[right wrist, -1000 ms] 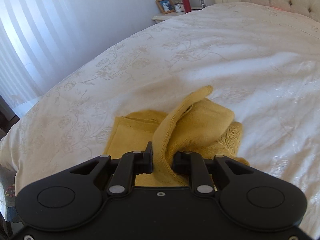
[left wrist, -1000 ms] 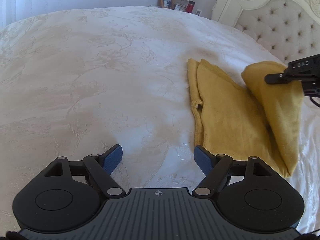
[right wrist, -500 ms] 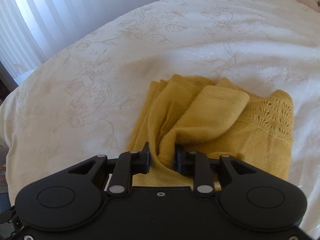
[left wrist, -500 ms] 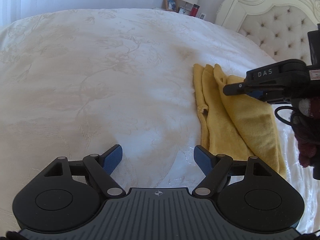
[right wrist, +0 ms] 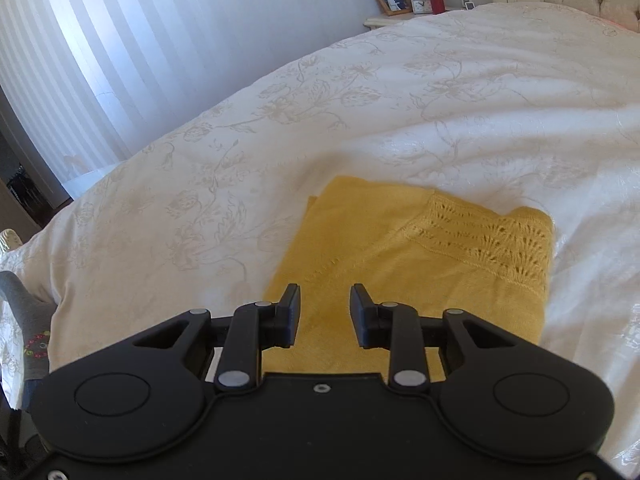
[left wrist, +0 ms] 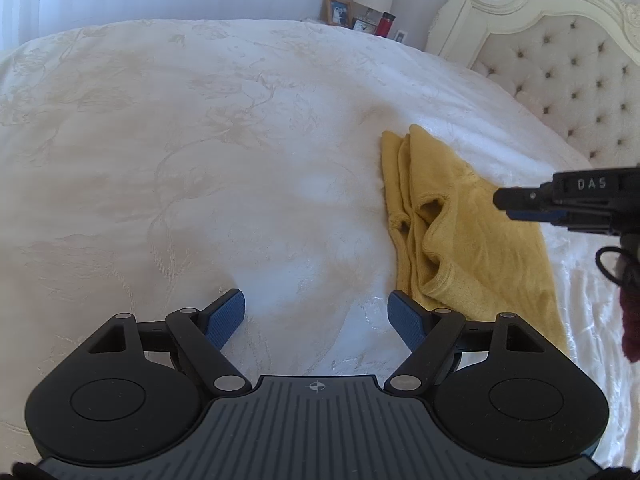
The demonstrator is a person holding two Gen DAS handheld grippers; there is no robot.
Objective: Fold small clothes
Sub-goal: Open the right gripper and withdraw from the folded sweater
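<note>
A yellow knitted garment lies folded on the white bedspread, to the right of my left gripper. The left gripper is open over bare bedspread with nothing between its blue pads. In the right wrist view the garment is a flat folded rectangle with a lace-knit band along its right side. My right gripper hovers over its near edge, open, and no cloth is between the fingers. The right gripper also shows from the side in the left wrist view, above the garment's right part.
A tufted cream headboard stands at the right. A nightstand beyond the bed carries a photo frame, a lamp and a red bottle. A dark red sleeve shows at the right edge. A grey patterned cloth lies at the bed's left edge.
My right gripper let go of the garment's fold and drew back; the fold now lies flat on the rest of the garment. The left gripper has stayed put.
</note>
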